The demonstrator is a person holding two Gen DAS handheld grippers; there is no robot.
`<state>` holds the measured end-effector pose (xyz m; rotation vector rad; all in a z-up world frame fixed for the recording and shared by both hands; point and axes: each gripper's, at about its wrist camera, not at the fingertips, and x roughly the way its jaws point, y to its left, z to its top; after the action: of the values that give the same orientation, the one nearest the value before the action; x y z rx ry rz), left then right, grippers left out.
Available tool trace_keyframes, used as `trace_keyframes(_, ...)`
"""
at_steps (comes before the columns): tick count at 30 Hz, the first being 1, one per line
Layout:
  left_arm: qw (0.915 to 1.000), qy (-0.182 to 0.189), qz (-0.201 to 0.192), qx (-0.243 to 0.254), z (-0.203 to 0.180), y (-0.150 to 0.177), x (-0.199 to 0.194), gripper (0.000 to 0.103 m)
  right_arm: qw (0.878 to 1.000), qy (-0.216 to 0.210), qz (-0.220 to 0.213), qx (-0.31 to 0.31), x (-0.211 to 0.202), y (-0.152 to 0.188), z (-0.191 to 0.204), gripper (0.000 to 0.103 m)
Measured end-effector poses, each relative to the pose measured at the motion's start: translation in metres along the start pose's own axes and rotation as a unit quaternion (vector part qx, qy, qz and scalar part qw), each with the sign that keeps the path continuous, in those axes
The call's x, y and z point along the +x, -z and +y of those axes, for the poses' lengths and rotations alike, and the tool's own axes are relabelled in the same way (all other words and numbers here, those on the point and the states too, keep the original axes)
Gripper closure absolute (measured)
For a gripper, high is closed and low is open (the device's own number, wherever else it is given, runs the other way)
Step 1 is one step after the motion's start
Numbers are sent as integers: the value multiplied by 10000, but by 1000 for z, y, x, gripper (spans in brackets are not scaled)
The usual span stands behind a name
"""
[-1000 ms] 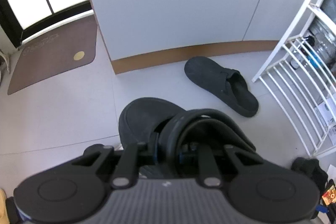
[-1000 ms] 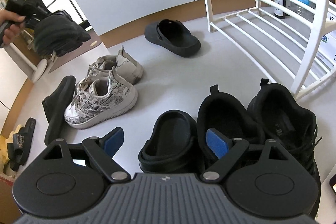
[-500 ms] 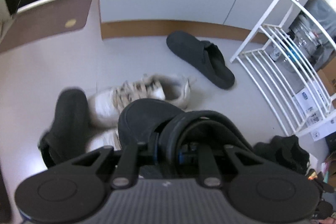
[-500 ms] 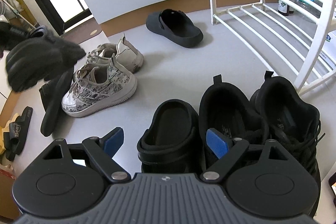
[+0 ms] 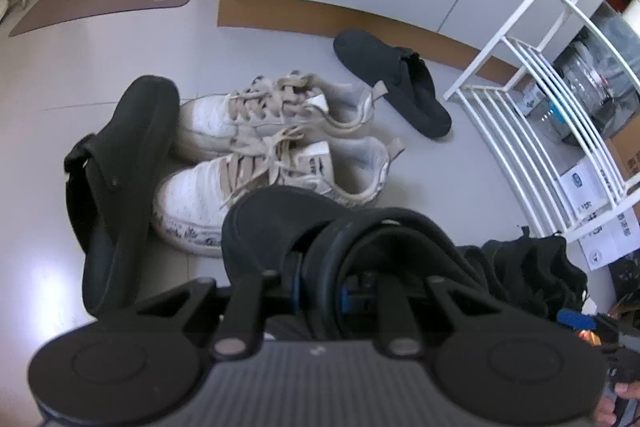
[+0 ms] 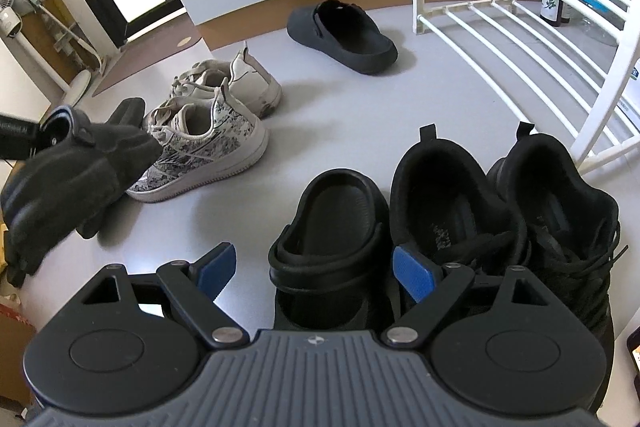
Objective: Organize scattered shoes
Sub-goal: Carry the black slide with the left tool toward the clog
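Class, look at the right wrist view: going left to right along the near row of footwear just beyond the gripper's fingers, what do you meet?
Black clog → first black sneaker → second black sneaker, which lies nearest the white rack.

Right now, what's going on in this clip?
A person is tidying shoes on the floor with two handheld grippers. The left gripper is shut on a black clog, held above the white sneakers. The right gripper is open and empty over a lined-up row: a matching clog beside two black trainers. Another clog lies near the white rack.
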<state>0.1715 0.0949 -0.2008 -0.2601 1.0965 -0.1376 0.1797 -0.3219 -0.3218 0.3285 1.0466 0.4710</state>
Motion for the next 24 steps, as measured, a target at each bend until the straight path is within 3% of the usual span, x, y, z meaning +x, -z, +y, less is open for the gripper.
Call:
trace_keyframes(8, 9999, 129, 23, 90, 1, 21, 17, 85, 9999, -20, 94, -119, 0, 6, 6, 13)
trace_keyframes(16, 9989, 180, 405, 117, -2, 42, 50, 85, 9996, -49, 73, -276, -1, 4, 15, 13)
trace_keyframes(24, 9988, -206, 353, 281, 5, 51, 54, 85, 9995, -41, 76, -300, 0, 3, 15, 13)
